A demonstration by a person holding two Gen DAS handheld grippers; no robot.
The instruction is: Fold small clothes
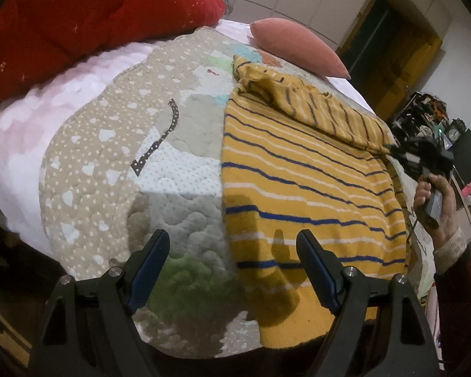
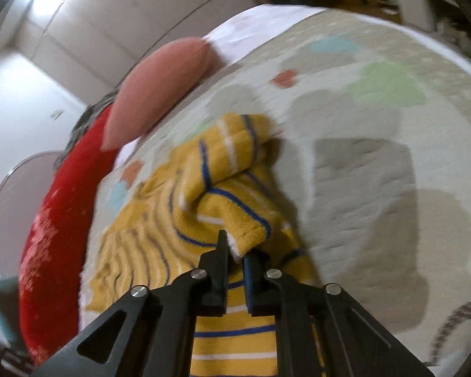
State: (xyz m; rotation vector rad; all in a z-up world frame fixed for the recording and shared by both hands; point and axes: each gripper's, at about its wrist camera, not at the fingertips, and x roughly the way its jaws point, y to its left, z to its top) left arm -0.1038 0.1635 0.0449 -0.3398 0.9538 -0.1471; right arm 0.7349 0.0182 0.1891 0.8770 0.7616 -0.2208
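Over on the left you've got the red cushion (image 1: 78, 15) propped at the back of the bed, with the pale quilt (image 1: 110, 157) spread in front of it. Your left gripper (image 1: 232, 270) is hanging just above the quilt with its fingers spread wide and nothing between them. Right of that, the yellow striped sweater (image 1: 298, 172) lies mostly flat on the quilt, far sleeve folded across the top, the pink pillow (image 1: 298, 47) sitting behind it. At the far right your right gripper (image 2: 235, 251) is pinched on the sweater's edge, lifting that bit off the quilt; that view's pretty blurry
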